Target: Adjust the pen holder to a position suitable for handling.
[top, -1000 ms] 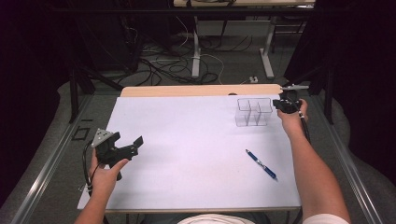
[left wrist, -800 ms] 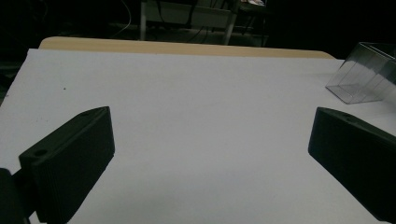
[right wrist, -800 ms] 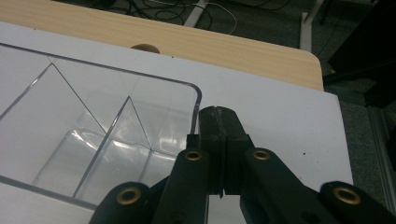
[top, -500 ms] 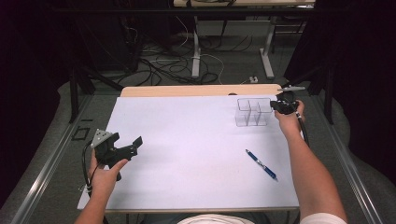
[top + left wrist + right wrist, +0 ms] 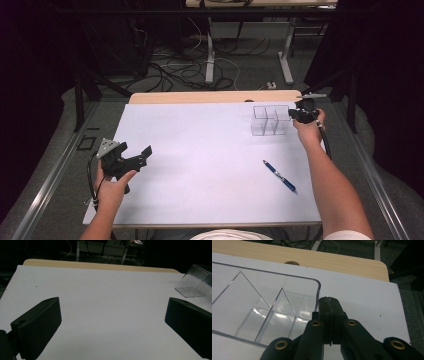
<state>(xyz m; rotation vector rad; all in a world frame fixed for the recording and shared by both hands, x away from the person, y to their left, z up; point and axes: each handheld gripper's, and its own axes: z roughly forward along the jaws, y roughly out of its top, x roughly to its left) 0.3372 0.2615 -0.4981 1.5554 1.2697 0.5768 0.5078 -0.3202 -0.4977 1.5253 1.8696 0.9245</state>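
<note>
The clear box (image 5: 270,120) is sitting at the far right of the bench (image 5: 200,165), and I'm holding my right gripper (image 5: 300,114) against its right wall, jaws closed together on nothing. I'm resting my left gripper (image 5: 131,158) wide open and empty near the bench's left edge, a pen (image 5: 280,176) lying nearer me.

organizer (image 5: 270,120) far right, pen (image 5: 280,176) nearer — table (image 5: 200,200)
</note>
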